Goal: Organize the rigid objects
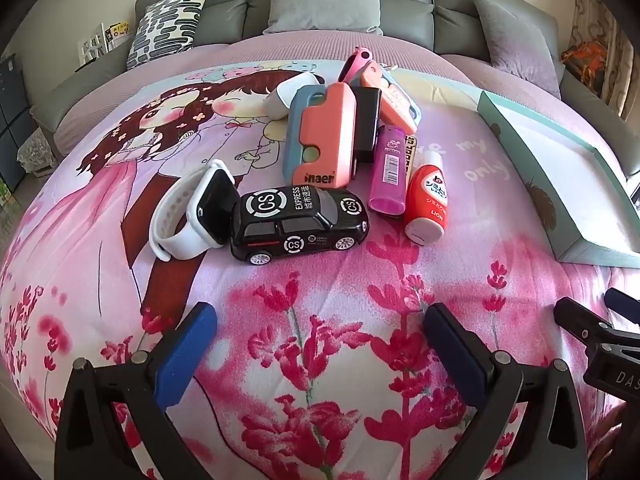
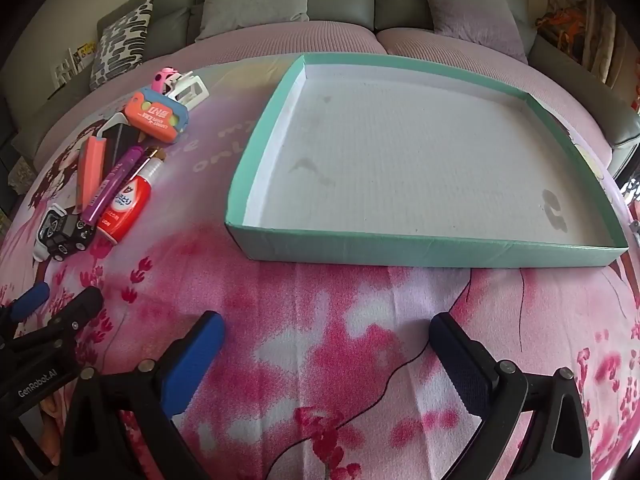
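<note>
A pile of small objects lies on the pink floral blanket: a black toy car (image 1: 298, 222), a white smartwatch (image 1: 192, 210), an orange case (image 1: 326, 142), a purple lighter (image 1: 389, 172) and a red-and-white bottle (image 1: 427, 200). My left gripper (image 1: 320, 320) is open and empty, just short of the car. A shallow teal box (image 2: 432, 250) with a white inside holds nothing and lies ahead of my right gripper (image 2: 326, 332), which is open and empty. The pile also shows in the right wrist view (image 2: 120, 168), left of the box.
The teal box's side (image 1: 556, 184) stands right of the pile. My right gripper's fingers (image 1: 592, 328) show at the left view's right edge. A grey sofa with cushions (image 1: 324, 0) runs behind the blanket.
</note>
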The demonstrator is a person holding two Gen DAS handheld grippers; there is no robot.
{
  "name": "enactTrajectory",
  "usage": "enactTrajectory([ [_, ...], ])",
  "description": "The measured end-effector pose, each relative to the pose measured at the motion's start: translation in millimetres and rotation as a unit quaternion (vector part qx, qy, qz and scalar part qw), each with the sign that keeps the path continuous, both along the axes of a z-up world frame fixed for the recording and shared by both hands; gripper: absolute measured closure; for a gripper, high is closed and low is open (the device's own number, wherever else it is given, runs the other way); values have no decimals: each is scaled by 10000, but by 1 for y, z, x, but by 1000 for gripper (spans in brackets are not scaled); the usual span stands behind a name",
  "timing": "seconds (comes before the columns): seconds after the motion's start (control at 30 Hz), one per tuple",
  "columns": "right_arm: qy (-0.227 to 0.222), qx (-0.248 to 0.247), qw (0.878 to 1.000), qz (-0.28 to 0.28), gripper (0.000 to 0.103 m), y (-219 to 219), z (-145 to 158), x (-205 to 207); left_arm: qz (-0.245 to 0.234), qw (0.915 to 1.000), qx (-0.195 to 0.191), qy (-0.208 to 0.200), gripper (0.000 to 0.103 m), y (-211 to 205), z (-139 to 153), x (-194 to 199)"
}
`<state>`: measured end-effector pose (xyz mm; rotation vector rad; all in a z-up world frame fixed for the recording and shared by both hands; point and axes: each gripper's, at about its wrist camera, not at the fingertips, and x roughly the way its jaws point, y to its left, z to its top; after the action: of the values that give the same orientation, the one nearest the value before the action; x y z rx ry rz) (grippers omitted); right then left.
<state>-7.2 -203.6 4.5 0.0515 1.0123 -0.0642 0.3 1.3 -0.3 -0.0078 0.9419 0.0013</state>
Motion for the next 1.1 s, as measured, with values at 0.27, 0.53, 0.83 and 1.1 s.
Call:
enactTrajectory([
  [0.27, 1, 7, 10000, 1, 0, -1, 0, -1, 3, 10000, -6, 16, 0, 0, -1, 3],
  [0.53, -8, -27, 10000, -1, 0, 1, 0, -1, 11, 10000, 18, 11, 0, 0, -3, 3],
  [0.83, -13, -39, 10000, -1, 0, 1, 0, -2, 2, 10000, 33, -10, 0, 1, -4, 3],
  [1.1, -15, -45, 10000, 0, 0, 1, 0, -2, -4, 10000, 39, -28, 0, 0, -3, 1],
])
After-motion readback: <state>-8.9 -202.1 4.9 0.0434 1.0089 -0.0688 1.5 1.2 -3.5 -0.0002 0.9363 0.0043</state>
